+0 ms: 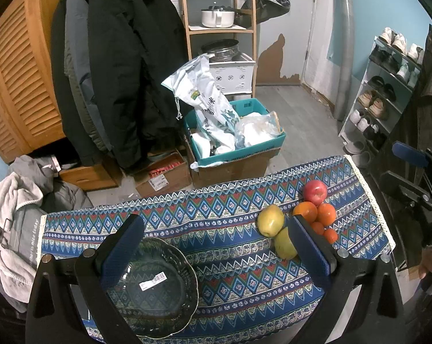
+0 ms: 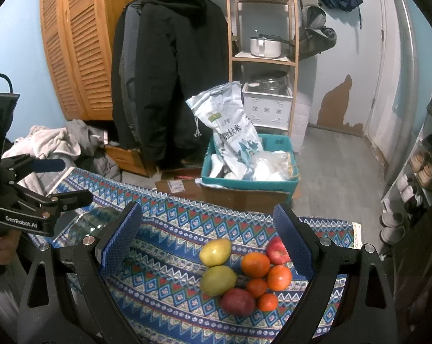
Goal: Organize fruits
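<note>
While both tools hang wide open and empty above the desk, nothing of the sorting has begun. The left tool hovers over the glass bowl, which sits empty near the desk's left front edge. The right tool hovers over the fruit heap: two yellow-green fruits touching each other, oranges bunched just beside them, one red apple at the back and a darker red fruit at the front.

The risks, as I judge them, come from the packing. The fruits lean on one another, so a finger pushed between them could nudge a neighbour, and round fruit may roll on the cloth toward the near or right edge and drop. The small oranges could squirt out of a pinch that lands off centre. The bowl is glass and close to the edge; a fruit dropped from height, or a knock from the left tool, might shift it off the desk.
</note>
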{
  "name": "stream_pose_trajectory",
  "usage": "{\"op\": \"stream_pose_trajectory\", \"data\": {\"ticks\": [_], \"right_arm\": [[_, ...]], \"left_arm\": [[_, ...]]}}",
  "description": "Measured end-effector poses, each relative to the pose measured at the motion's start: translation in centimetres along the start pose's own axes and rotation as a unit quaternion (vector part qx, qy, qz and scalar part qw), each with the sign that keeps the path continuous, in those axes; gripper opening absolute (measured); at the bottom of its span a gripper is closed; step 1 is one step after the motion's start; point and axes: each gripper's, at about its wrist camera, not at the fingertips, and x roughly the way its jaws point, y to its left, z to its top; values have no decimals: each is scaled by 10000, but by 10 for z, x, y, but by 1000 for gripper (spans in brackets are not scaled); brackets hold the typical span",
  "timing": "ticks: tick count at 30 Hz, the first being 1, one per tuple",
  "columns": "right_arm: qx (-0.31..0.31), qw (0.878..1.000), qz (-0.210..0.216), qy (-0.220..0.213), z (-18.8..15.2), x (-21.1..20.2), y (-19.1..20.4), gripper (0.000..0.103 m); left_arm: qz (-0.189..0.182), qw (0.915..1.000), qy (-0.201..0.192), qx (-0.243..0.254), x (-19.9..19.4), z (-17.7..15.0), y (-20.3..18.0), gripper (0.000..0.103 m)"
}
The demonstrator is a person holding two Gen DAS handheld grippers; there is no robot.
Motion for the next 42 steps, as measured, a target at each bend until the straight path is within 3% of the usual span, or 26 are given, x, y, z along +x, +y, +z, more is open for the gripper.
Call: {"op": "stream_pose_trajectory", "data": {"ticks": [8,16,29,37,42], "right_arm": [[25,10000,-41,48,-4,2,-1,91],[113,9992,-231,317,-11,14,-18,91],[286,9919,-476,1143,-13,65,-72,91],[960,9757,-329,1942,-31,109,-111,91],[959,9694,-403,2225,-36,132,-126,91]], "left_arm": [[32,10000,74,41,8,-2,0,102],[-162,9984,530,59,41,-2,-2,102],[-357,9934,1056,285,97,17,-22,102],[-460,9880,1449,283,152,24,-31,102],[-512,9853,1606,283,183,25,-38,102]]}}
